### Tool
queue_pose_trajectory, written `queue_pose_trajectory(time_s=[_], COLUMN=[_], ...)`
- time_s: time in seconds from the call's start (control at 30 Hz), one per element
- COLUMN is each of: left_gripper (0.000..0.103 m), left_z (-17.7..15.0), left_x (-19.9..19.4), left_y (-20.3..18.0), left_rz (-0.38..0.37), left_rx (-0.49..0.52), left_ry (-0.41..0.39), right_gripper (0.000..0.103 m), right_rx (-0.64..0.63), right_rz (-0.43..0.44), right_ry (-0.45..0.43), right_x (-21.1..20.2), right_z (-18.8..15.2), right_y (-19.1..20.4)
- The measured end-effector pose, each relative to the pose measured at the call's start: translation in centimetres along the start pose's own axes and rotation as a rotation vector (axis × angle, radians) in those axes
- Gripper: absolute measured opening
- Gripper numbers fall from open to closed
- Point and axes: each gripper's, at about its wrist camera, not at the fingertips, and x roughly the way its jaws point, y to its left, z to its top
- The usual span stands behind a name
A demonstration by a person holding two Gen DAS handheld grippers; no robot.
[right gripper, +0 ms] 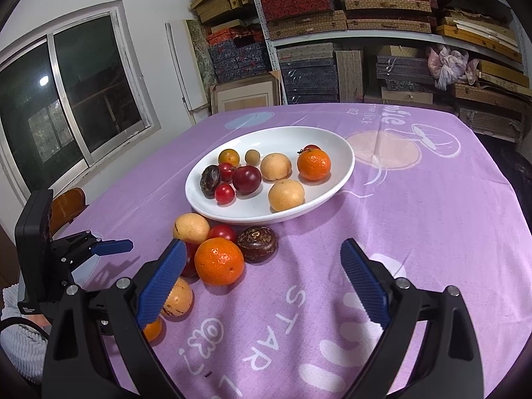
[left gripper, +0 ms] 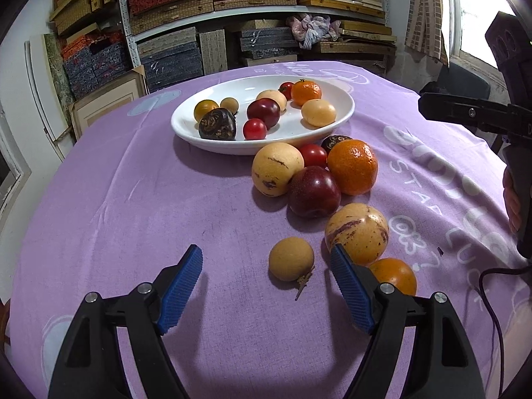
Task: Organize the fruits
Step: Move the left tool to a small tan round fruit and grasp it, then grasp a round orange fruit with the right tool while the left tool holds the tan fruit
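1. Your left gripper (left gripper: 266, 266) is wide open with nothing in it. The small tan fruit (left gripper: 291, 258) lies on the purple cloth (left gripper: 133, 199) between the jaws, nearer the right-side pad (left gripper: 349, 286) and not touched by either pad.
2. That fruit is off-centre. If you close as you stand, I'd expect the near pad to hit first and roll it away. Centre it before closing.
3. The right-side pad sits just beside the speckled yellow fruit (left gripper: 356, 233) and an orange fruit (left gripper: 394, 274). Any drift that way will likely nudge them. They are round, so one bump could move the whole cluster.
4. The stem (left gripper: 304, 282) on the small fruit points toward you. It could snag a pad or tip the fruit in the grip.
5. Your right gripper (right gripper: 262, 266) is also wide open and empty, hovering over the cloth. Its left-side pad (right gripper: 163, 279) is close to the big orange (right gripper: 218, 261) and the dark red fruit behind it. Keep it steady.
6. The white plate (right gripper: 339, 179) already holds a good many fruits. Drop the next one carelessly and it may knock others or roll over the low rim. Use the open patch near the plate's front.
7. Cloth wrinkles may deflect a rolling fruit.
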Motion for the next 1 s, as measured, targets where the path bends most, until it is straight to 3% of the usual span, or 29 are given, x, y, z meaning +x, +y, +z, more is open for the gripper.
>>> queue_pose_trajectory(time_s=[0.07, 0.13, 0.2, 0.27, 0.4, 0.6, 0.73, 0.87, 1.0], left_gripper=[0.079, 0.072, 0.057, 0.05, 0.049, 0.03, 0.028, 0.028, 0.028], left_z=[0.0, 0.1, 0.1, 0.1, 0.0, 0.0, 0.0, -0.1, 0.0], left_x=[0.2, 0.2, 0.3, 0.4, 0.2, 0.6, 0.5, 0.1, 0.4], left_y=[0.2, 0.3, 0.2, 0.0, -0.5, -0.8, -1.4, -0.9, 0.6], left_rz=[-0.006, -0.012, -0.024, -0.034, -0.052, -0.098, -0.093, -0.068, -0.063], left_rx=[-0.009, -0.011, -0.005, 0.004, 0.023, 0.026, 0.044, 0.014, -0.048], left_ry=[0.008, 0.009, 0.016, 0.019, 0.01, 0.03, 0.022, 0.003, 0.017], right_gripper=[0.092, 0.092, 0.092, 0.092, 0.092, 0.092, 0.091, 0.067, 0.06], right_rx=[-0.009, -0.019, -0.023, -0.023, -0.019, -0.052, -0.089, -0.112, -0.159], right_rz=[0.003, 0.004, 0.004, 0.004, 0.006, 0.036, 0.065, 0.131, 0.158], right_ry=[0.005, 0.008, 0.009, 0.009, 0.009, 0.045, 0.064, 0.103, 0.153], right_x=[0.1, 0.2, 0.2, 0.2, 0.2, 0.6, 0.6, 0.8, 1.8], right_z=[-0.1, -0.1, -0.1, -0.2, -0.2, -0.4, -0.7, -1.0, -1.9], right_y=[0.2, 0.5, 0.6, 0.7, 0.7, 1.4, 2.4, 3.6, 5.3])
